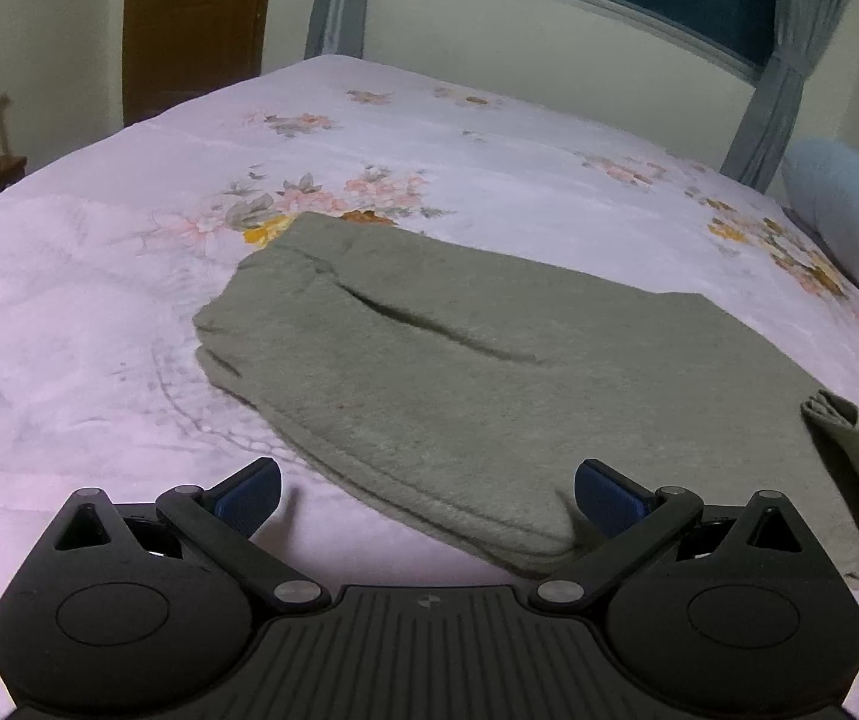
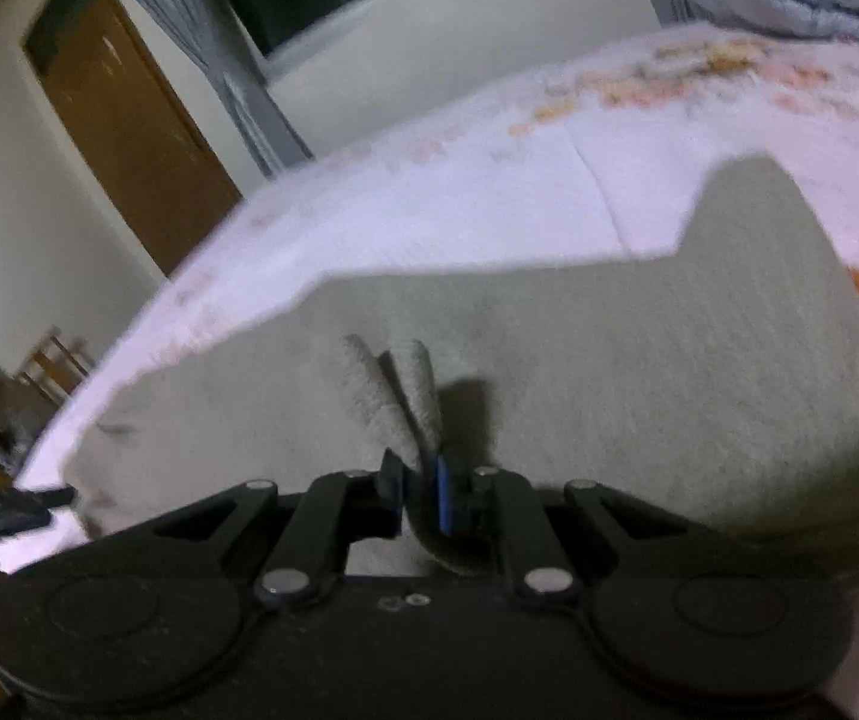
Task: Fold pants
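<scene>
your pants [image 1: 429, 372] are a grey-green fleecy knit, matt and nubbly, with ribbed cuffs [image 2: 396, 384]. the bedspread [image 1: 99, 300] under them is soft pale pink cloth with a printed flower pattern and faint quilting. your left gripper [image 1: 428, 495] is matt black plastic with dull metal pivot pins and ribbed blue pads [image 1: 606, 495]. the door [image 1: 189, 18] is smooth brown wood.
</scene>
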The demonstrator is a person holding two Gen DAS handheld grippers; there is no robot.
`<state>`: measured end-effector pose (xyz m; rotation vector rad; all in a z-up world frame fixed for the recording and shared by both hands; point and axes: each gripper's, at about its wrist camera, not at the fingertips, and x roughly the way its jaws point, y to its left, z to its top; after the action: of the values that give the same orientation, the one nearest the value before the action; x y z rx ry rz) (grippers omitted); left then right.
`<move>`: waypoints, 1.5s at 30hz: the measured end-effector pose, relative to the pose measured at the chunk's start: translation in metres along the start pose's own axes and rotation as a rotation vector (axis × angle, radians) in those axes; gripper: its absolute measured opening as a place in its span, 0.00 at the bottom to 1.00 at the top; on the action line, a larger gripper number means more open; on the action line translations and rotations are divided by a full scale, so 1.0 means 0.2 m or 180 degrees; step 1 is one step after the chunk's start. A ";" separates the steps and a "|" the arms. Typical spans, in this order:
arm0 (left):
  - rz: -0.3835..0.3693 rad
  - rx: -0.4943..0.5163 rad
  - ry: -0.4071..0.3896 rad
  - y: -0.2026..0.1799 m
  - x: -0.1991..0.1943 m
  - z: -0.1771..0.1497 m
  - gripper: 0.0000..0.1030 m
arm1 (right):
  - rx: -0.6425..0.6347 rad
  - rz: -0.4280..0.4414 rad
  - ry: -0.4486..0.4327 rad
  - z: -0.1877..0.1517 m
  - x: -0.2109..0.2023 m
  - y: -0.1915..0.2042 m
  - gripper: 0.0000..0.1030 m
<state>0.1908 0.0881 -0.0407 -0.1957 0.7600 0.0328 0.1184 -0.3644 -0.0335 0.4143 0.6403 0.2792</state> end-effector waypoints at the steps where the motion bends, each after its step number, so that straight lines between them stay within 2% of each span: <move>1: -0.0014 0.0007 0.0001 -0.01 0.00 0.00 1.00 | -0.0010 0.0079 -0.0043 0.00 -0.01 0.01 0.02; 5: -0.0056 0.0102 0.0004 -0.08 0.00 0.00 1.00 | -0.0088 0.0364 -0.0104 0.02 0.01 0.02 0.02; 10: -0.0062 0.0080 0.0020 -0.11 0.01 0.00 1.00 | -0.0123 0.0493 -0.0050 0.02 0.11 0.10 0.02; 13: -0.0061 0.0101 0.0035 -0.12 0.01 0.00 1.00 | -0.0104 0.0440 0.0177 -0.02 0.22 0.13 0.06; 15: -0.0063 0.0116 0.0039 -0.13 0.01 0.00 1.00 | -0.0367 0.0306 0.0425 -0.10 0.31 0.14 0.07; 18: -0.0076 0.0159 0.0027 -0.15 -0.01 0.01 1.00 | -0.0539 0.0324 0.0411 -0.10 0.29 0.15 0.12; 19: -0.0089 0.0163 0.0021 -0.15 -0.01 0.01 1.00 | -0.0631 0.0349 0.0411 -0.10 0.26 0.18 0.23; 20: -0.0104 0.0162 0.0009 -0.16 -0.02 0.02 1.00 | -0.0789 0.0435 0.0401 -0.09 0.21 0.21 0.50; 21: -0.0113 0.0155 0.0001 -0.17 -0.02 0.02 1.00 | -0.0959 0.0507 0.0357 -0.10 0.15 0.23 0.65; 22: -0.0132 0.0147 0.0000 -0.18 -0.02 0.03 1.00 | -0.1057 0.0503 0.0275 -0.09 0.11 0.24 0.69; 24: -0.0218 0.0114 0.0015 -0.21 -0.01 0.03 1.00 | -0.0893 0.0465 0.0175 -0.03 0.01 0.17 0.54; 25: -0.0296 0.0088 0.0044 -0.24 -0.01 0.04 1.00 | -0.0802 0.0324 0.0093 0.01 -0.01 0.13 0.47; 27: -0.0493 0.0101 0.0071 -0.33 -0.01 0.04 1.00 | -0.0730 -0.0082 -0.0106 0.10 -0.08 0.01 0.46; 29: -0.0686 0.0209 0.0073 -0.48 -0.02 0.05 1.00 | -0.0654 -0.0360 -0.0202 0.19 -0.15 -0.12 0.42; 33: -0.1133 0.0273 0.0102 -0.79 -0.01 0.06 1.00 | -0.0526 -0.0527 -0.0275 0.33 -0.24 -0.32 0.42; 35: -0.1224 0.0275 0.0149 -0.93 0.02 0.05 1.00 | -0.0412 -0.0479 -0.0247 0.38 -0.24 -0.41 0.42; 38: -0.1514 0.0184 0.0223 -1.11 0.09 0.02 1.00 | -0.0161 -0.0402 -0.0229 0.40 -0.22 -0.53 0.42; 39: -0.1513 0.0216 0.0309 -1.16 0.12 0.00 1.00 | -0.0183 -0.0429 -0.0235 0.39 -0.22 -0.54 0.42; 41: -0.1492 0.0290 0.0468 -1.21 0.19 -0.06 1.00 | -0.0199 -0.0304 -0.0204 0.38 -0.23 -0.55 0.40; 43: -0.1277 0.0450 0.0628 -1.22 0.25 -0.16 1.00 | -0.0302 -0.0123 -0.0200 0.37 -0.21 -0.52 0.40; 45: -0.1265 0.0508 0.0475 -1.21 0.22 -0.23 1.00 | -0.0381 -0.0005 -0.0130 0.39 -0.18 -0.48 0.39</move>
<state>0.2164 -0.1600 -0.0642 -0.1955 0.8567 -0.4221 0.1519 -0.4851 -0.0027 0.3040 0.5809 0.3053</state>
